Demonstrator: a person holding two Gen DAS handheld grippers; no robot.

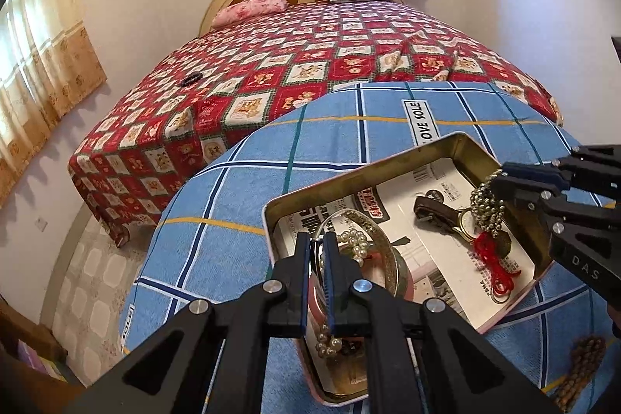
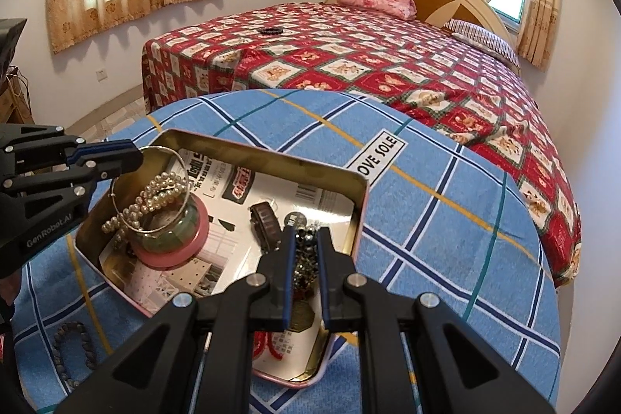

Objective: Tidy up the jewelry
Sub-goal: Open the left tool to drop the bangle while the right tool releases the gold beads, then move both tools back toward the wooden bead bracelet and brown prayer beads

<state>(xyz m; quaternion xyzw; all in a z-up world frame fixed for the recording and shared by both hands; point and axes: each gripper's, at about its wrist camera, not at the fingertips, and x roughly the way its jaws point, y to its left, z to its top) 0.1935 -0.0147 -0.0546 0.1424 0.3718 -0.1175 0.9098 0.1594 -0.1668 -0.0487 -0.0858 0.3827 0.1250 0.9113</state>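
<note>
An open gold tin (image 1: pixel 458 138) (image 2: pixel 271 158) lined with printed paper sits on the blue checked cloth (image 1: pixel 240 189). My left gripper (image 1: pixel 316 243) (image 2: pixel 137 156) is shut on a thin gold bangle (image 2: pixel 186 198) at the tin's left end. A pearl strand (image 1: pixel 353 243) (image 2: pixel 159 193) is draped over that bangle. Below them a green bangle (image 2: pixel 170 233) rests on a pink one (image 2: pixel 178 255). My right gripper (image 2: pixel 306 239) (image 1: pixel 498 187) is shut on a metal bead chain (image 1: pixel 485 208) (image 2: pixel 304 255), which has a red knot (image 1: pixel 491 257) hanging from it. A brown-strapped watch (image 1: pixel 438 212) (image 2: pixel 264 224) lies in the tin.
A brown bead bracelet (image 1: pixel 582 367) (image 2: pixel 73 344) lies on the cloth outside the tin. Behind the cloth is a bed with a red patchwork cover (image 1: pixel 271 72) (image 2: pixel 388 64), and a dark bracelet (image 1: pixel 192 79) (image 2: pixel 273 30) lies on it. Walls and curtains surround the bed.
</note>
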